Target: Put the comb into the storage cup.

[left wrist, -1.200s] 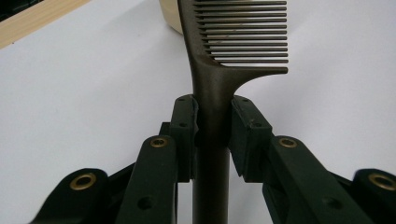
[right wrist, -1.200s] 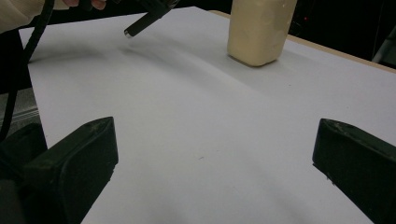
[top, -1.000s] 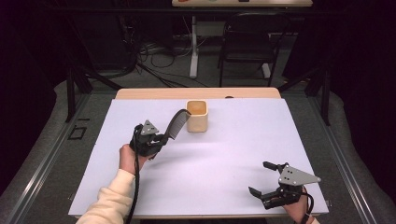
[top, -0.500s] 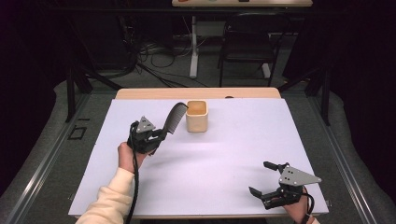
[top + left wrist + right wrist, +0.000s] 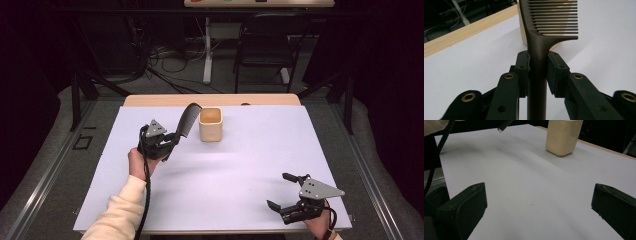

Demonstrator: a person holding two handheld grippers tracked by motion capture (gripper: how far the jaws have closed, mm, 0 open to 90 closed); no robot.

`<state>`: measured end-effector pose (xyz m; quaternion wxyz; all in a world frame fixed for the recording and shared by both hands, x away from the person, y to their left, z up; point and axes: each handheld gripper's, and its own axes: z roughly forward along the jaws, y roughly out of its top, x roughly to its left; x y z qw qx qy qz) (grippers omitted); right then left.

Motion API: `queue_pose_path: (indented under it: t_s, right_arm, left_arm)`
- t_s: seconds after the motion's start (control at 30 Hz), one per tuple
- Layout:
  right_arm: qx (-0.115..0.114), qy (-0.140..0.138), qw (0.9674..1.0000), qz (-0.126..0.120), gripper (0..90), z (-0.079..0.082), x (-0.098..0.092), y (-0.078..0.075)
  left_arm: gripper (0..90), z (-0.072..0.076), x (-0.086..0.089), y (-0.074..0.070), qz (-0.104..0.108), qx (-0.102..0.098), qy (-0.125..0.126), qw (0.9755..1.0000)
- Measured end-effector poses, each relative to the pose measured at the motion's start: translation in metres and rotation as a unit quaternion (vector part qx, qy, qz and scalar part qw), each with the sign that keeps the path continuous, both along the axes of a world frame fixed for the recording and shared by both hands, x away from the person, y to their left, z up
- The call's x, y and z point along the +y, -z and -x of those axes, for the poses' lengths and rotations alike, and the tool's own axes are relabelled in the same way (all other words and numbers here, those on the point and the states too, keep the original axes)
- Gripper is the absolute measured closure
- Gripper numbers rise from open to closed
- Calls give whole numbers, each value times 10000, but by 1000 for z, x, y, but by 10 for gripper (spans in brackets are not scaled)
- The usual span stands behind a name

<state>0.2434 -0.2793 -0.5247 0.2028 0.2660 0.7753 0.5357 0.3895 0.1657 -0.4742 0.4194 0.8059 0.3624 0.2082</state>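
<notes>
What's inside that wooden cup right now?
Nothing shows inside the wooden cup: its mouth looks bare, though its bottom is hidden. The comb in the left gripper is beside it, not in.

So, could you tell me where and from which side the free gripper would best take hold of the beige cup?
Probably by one wall at the rim. The cup stands upright on the table with its mouth open, so the right gripper, open and idle, could drop from above with one jaw inside. Its right side looks freest, since the comb in the left gripper leans beside its left edge.
</notes>
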Motion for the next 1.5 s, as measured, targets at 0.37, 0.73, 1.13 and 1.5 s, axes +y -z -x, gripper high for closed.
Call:
queue_pose_path:
  t_s: [0.37, 0.73, 1.13, 1.5]
  right_arm:
    - [-7, -3, 10000, -21, 0, 0, -1, 0]
    - [6, -2, 10000, -1, 0, 0, -1, 0]
    - [30, -2, 10000, 10, 0, -1, -1, 0]
    - [18, -11, 10000, 15, 0, 0, -1, 0]
  left_arm:
    - [724, -12, -8, -12, 87, -125, 12, 9999]
    - [724, -23, -9, -21, 154, -137, -2, 9998]
    - [724, -34, -13, -30, 217, -164, -21, 9996]
    - [724, -40, -18, -33, 195, -194, -8, 9996]
